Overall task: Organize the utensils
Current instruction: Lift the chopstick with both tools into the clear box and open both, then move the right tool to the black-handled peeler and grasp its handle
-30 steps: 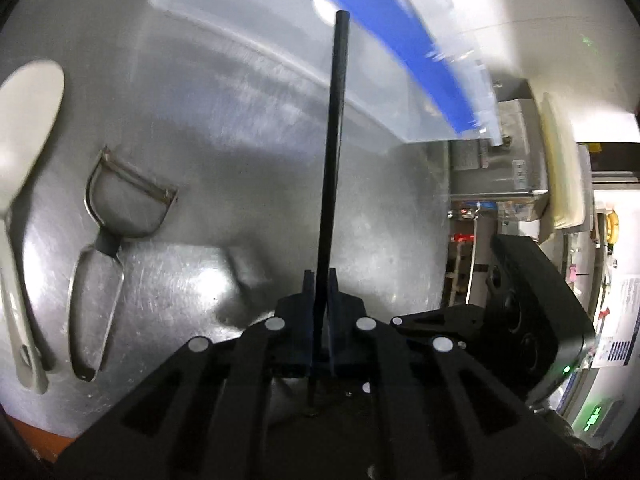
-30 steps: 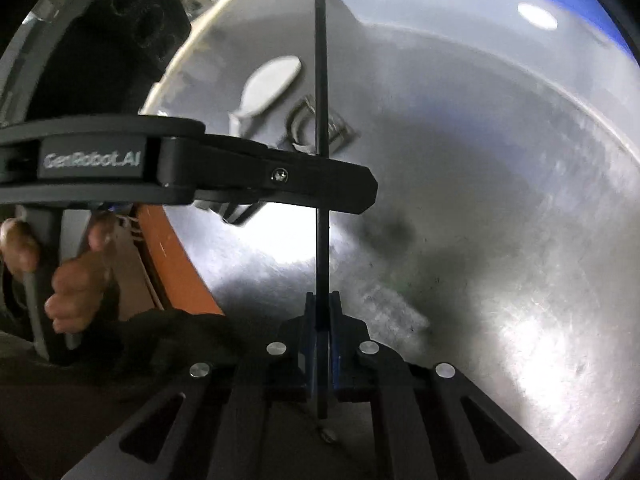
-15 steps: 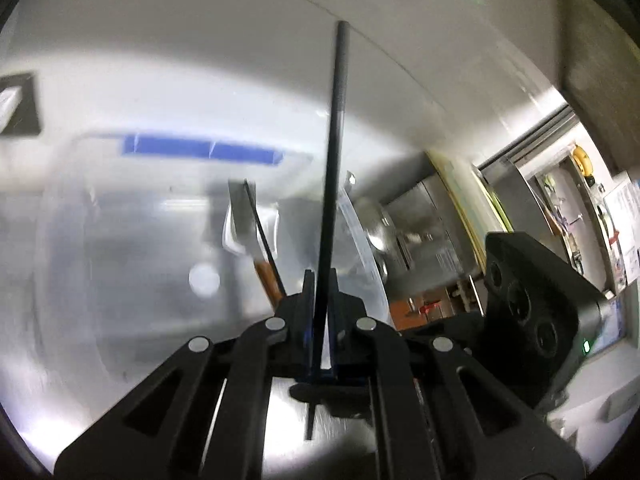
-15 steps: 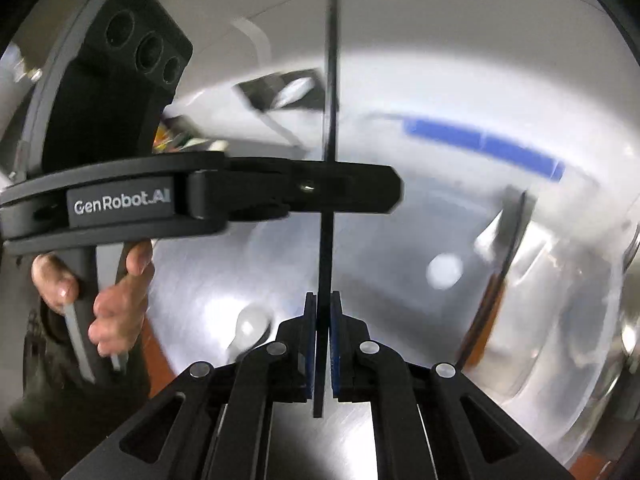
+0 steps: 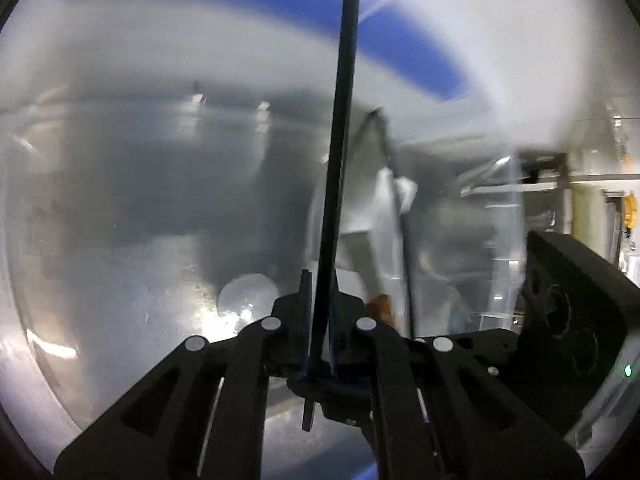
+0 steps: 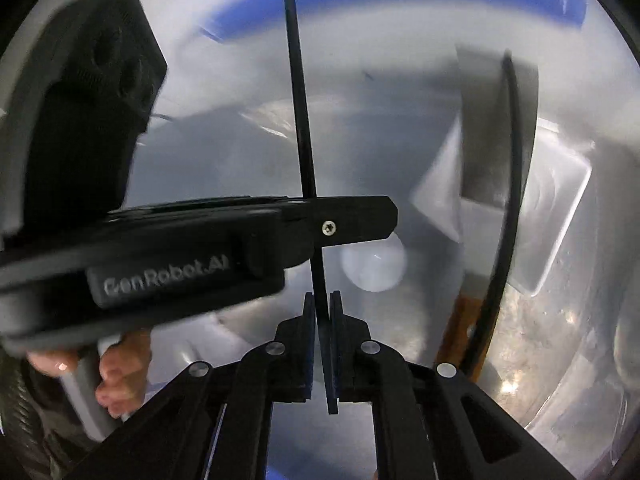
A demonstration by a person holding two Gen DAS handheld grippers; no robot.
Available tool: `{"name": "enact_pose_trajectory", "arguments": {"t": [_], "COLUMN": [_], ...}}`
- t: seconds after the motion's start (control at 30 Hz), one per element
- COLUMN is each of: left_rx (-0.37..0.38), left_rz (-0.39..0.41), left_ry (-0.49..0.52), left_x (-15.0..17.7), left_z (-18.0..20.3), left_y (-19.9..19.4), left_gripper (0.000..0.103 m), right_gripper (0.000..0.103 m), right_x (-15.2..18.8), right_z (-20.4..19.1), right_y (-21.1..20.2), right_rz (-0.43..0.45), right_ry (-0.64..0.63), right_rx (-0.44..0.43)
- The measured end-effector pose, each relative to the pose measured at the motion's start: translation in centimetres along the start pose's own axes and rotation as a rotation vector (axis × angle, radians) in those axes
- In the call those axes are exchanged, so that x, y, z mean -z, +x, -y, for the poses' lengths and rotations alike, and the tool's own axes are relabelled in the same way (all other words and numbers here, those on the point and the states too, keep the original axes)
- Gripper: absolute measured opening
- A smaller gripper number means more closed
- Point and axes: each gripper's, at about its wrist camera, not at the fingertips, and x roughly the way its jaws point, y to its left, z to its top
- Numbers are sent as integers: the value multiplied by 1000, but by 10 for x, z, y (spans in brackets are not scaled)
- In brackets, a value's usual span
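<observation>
Your left gripper (image 5: pixel 320 292) and right gripper (image 6: pixel 321 312) each clamp a black chopstick (image 5: pixel 340 152), both pointing into the clear blue-rimmed bin (image 6: pixel 560 208) holding a cleaver (image 6: pixel 496 128).

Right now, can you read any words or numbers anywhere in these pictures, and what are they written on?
"GenRobot.AI": raised grey letters on the side of the black left gripper, seen from the right wrist camera.

Nothing else reads. The blue band on the clear plastic container is blurred and shows no letters. The thin black chopstick bears no mark.
</observation>
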Motion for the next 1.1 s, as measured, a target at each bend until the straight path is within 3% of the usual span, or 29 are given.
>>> {"name": "enact_pose_trajectory", "arguments": {"t": [0.1, 0.17, 0.2, 0.3, 0.37, 0.47, 0.5, 0.57, 0.63, 0.77, 0.87, 0.97, 1.1], "left_rx": [-72, -149, -158, -160, -171, -147, -124, -93, -78, -121, -186, -228, -248], "left_rz": [-51, -61, -54, 0, 66, 184, 233, 294, 371, 442, 459, 454, 460], "left_ry": [-10, -8, -8, 26, 56, 127, 152, 178, 197, 175, 107, -7, -178], "left_x": [0, 3, 5, 18, 32, 67, 87, 115, 153, 206, 241, 272, 309], "left_z": [-5, -7, -8, -1, 9, 30, 37, 48, 53, 32, -2, -43, -93], "left_y": [17, 21, 19, -4, -31, -81, -104, -131, -160, -197, -212, -208, -197], "left_gripper": [11, 47, 53, 55, 55, 56, 58, 63, 66, 68, 68, 68, 68], "right_gripper": [8, 11, 11, 14, 21, 22, 22, 32, 32, 32, 32, 32, 33], "right_x": [0, 2, 4, 9, 16, 41, 52, 86, 116, 163, 196, 221, 236], "right_z": [2, 7, 9, 8, 1, -26, -36, -61, -81, -109, -117, -118, -111], "right_y": [15, 24, 25, 16, -7, -54, -68, -96, -105, -81, -32, 17, 68], "right_rz": [-42, -56, -52, -29, 33, 155, 189, 253, 268, 196, 95, -14, -132], "right_ry": [26, 49, 61, 65, 45, -36, -67, -141, -209, -286, -304, -268, -194], "right_rx": [55, 104, 109, 98, 79, 37, 10, -54, -106, -143, -137, -143, -75]}}
